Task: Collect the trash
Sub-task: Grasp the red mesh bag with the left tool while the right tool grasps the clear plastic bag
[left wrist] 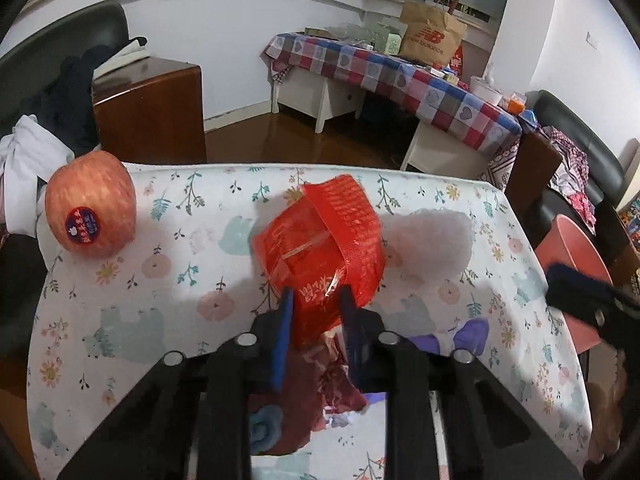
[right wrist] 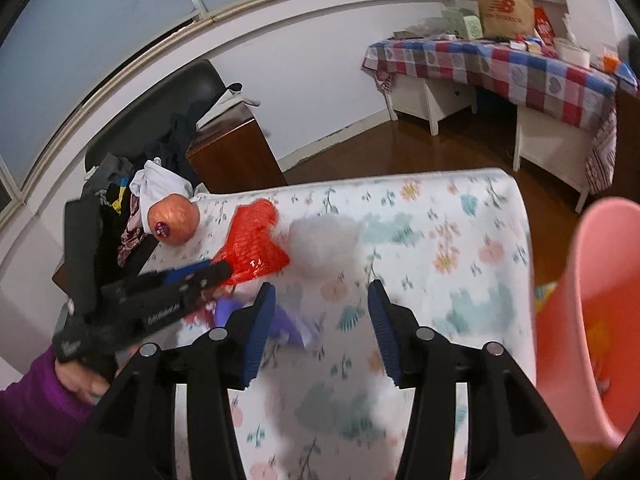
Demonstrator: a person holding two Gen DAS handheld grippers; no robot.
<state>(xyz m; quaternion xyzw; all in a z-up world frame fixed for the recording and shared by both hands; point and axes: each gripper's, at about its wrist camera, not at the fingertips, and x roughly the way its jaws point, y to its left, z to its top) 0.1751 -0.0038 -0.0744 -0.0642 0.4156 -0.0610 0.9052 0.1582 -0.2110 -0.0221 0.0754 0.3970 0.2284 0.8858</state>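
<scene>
Now my left gripper (left wrist: 316,304) has its fingers clenched on the red plastic wrapper (left wrist: 320,248), lifted over the floral desk (left wrist: 160,280). My right gripper (right wrist: 322,304) hangs with fingers spread, empty, the pink bin (right wrist: 592,320) just to its right.

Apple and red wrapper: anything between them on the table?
Nothing: only bare flowered tablecloth lies between the apple and the red wrapper, which the left gripper grips. The left wrist view shows it.
</scene>
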